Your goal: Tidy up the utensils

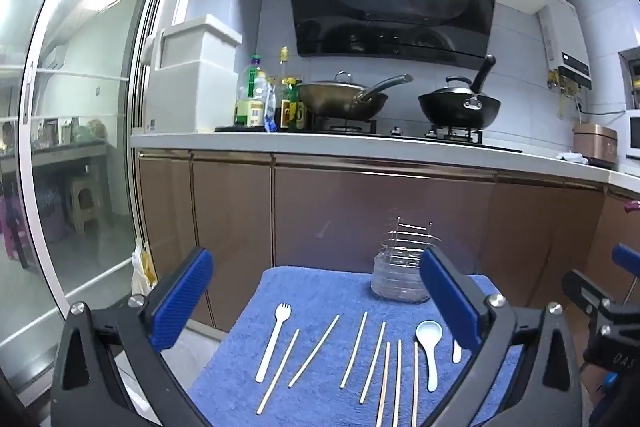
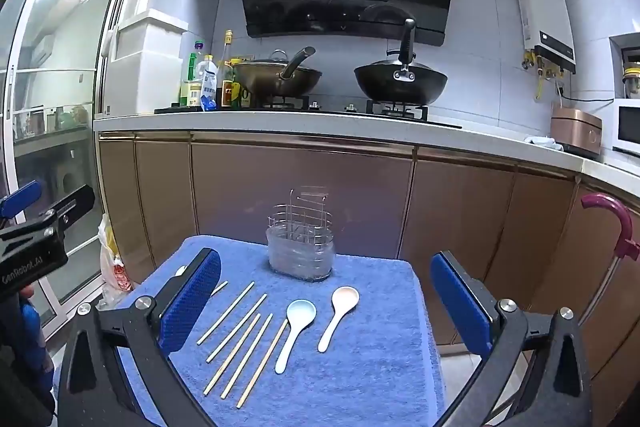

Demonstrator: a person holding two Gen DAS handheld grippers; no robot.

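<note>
A blue towel (image 1: 320,287) (image 2: 380,367) covers a small table. On it lie several wooden chopsticks (image 1: 354,349) (image 2: 240,339), a white fork (image 1: 274,337), a pale blue spoon (image 1: 429,341) (image 2: 296,327) and a pale pink spoon (image 2: 340,311). A clear utensil holder with a wire rack (image 1: 400,273) (image 2: 301,251) stands at the towel's far edge. My left gripper (image 1: 316,299) is open and empty above the near utensils. My right gripper (image 2: 326,303) is open and empty above the spoons.
Behind the table are brown cabinets (image 2: 300,187) and a counter with two woks (image 2: 400,83), bottles (image 2: 204,83) and a range hood. A glass sliding door (image 1: 80,107) is at the left. A pink-handled object (image 2: 616,227) stands at the right.
</note>
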